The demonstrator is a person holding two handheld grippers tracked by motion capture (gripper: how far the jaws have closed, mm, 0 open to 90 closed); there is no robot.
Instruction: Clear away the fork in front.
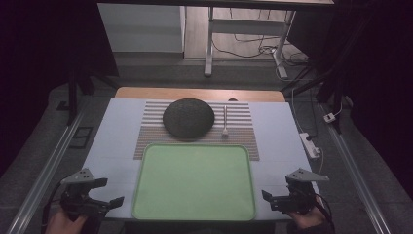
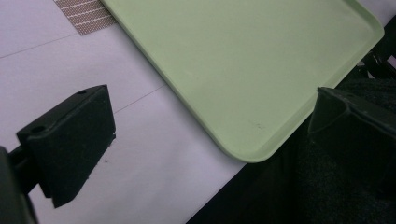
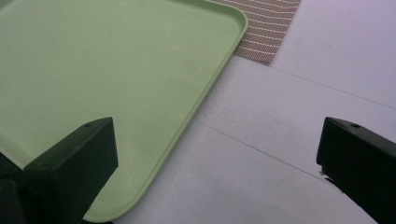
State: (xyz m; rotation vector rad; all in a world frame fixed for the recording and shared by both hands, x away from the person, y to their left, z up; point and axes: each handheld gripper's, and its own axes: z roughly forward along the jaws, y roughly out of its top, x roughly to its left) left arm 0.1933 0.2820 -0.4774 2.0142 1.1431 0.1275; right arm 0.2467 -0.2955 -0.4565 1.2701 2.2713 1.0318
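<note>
A light green tray [image 1: 195,181] lies empty at the near middle of the white table. Behind it a dark round plate [image 1: 188,117] rests on a striped brown placemat [image 1: 238,119], with a pale fork [image 1: 225,123] lying to its right. My left gripper [image 1: 106,192] hovers open at the table's near left corner, just left of the tray [image 2: 233,60]. My right gripper [image 1: 275,195] is open at the near right, beside the tray's right edge [image 3: 116,88]. Neither holds anything.
The white table [image 1: 117,146] ends close to both grippers at the front. A power strip [image 1: 310,145] and cables lie on the floor to the right. Metal rails [image 1: 44,180] run along both sides. A desk frame [image 1: 243,34] stands beyond the table.
</note>
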